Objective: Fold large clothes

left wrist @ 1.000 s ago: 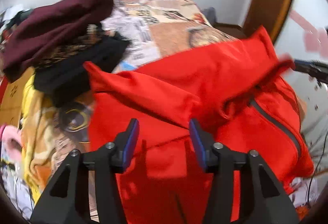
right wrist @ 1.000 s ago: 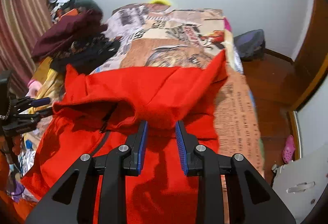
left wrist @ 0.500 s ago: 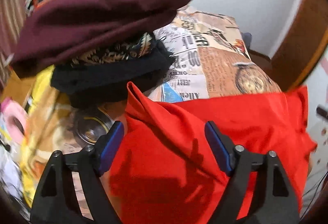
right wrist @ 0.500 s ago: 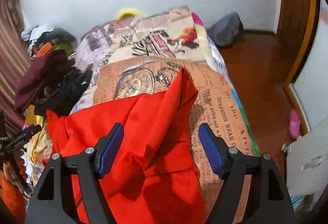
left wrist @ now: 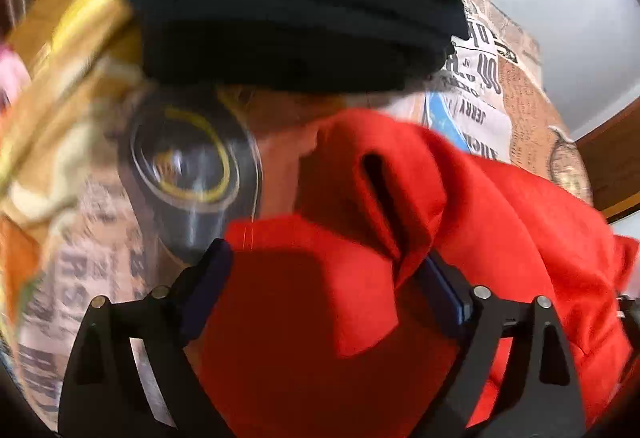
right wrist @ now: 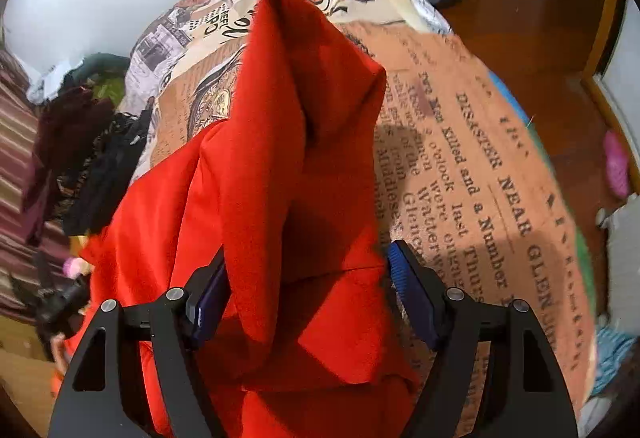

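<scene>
A: While both jaws have just been opening, where's the red garment (right wrist: 280,141)?
B: Bunched on the newsprint bedspread (right wrist: 480,165), lying loose between the wide left gripper (left wrist: 326,280) and right gripper (right wrist: 306,288); neither grips it.

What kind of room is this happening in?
Most likely a bedroom in a home: a bed with a newspaper-print bedspread, a red garment spread on it, a pile of other clothes beside it, and a wooden floor.
</scene>
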A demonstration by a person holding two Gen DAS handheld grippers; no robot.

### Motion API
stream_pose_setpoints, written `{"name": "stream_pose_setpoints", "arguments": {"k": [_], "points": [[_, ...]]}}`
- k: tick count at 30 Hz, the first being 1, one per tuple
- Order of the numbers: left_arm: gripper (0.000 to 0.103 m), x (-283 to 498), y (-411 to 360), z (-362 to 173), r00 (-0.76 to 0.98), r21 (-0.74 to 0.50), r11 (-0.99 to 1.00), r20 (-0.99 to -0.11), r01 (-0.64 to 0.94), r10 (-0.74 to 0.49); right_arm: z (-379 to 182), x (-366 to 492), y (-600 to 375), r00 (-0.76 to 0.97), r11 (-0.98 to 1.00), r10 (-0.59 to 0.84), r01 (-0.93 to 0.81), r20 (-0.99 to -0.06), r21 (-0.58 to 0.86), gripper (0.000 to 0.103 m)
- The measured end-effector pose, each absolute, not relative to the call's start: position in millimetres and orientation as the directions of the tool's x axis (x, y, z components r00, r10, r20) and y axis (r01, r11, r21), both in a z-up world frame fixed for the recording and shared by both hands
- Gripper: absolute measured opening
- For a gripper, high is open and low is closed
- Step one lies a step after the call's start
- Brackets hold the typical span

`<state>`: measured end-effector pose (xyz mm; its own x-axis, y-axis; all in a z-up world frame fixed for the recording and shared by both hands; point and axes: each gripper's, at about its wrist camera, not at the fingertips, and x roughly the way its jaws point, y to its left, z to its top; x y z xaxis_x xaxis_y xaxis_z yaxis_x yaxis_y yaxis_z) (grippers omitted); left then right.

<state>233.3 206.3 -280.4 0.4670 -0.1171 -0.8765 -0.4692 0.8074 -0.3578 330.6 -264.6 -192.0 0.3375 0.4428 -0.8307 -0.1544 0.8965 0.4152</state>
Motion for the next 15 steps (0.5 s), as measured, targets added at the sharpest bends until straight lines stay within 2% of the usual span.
{"name": "stream_pose_setpoints", "arguments": {"k": [3, 6, 8, 9, 10, 11, 13, 15], "points": [[0.091, 222, 219, -296, 0.471, -0.502, 0.719, -0.839, -0.481, -0.271, -192, 333, -264, 0.324, 0.877, 0.479, -0.165, -0.816, 0.450, 0.074], [0.088, 215, 220, -296, 0.482, -0.532, 0.709, -0.822, -0.463, -0.302, -191, 330, -258, 0.337, 0.884, 0.467, -0.184, -0.818, 0.429, 0.072], [0.074, 212, 215, -291, 0.491, -0.539, 0.723, -0.813, -0.432, -0.313, -190, 328, -254, 0.342, 0.885, 0.466, -0.198, -0.816, 0.422, 0.063], [0.068, 211, 213, -287, 0.495, -0.541, 0.731, -0.809, -0.416, -0.316, -188, 327, -252, 0.341, 0.879, 0.477, -0.213, -0.810, 0.428, 0.048], [0.055, 213, 210, -283, 0.499, -0.541, 0.738, -0.806, -0.403, -0.319, -186, 326, -252, 0.342, 0.870, 0.492, -0.228, -0.801, 0.437, 0.033], [0.041, 214, 206, -277, 0.504, -0.535, 0.753, -0.805, -0.384, -0.315, -184, 326, -251, 0.347, 0.863, 0.504, -0.241, -0.791, 0.445, 0.028], [0.021, 218, 193, -261, 0.511, -0.467, 0.809, -0.822, -0.357, -0.249, -176, 324, -251, 0.371, 0.859, 0.511, -0.258, -0.775, 0.442, 0.018], [0.017, 222, 176, -243, 0.522, -0.379, 0.865, -0.836, -0.327, -0.169, -166, 322, -251, 0.402, 0.860, 0.510, -0.271, -0.761, 0.434, 0.015]]}}
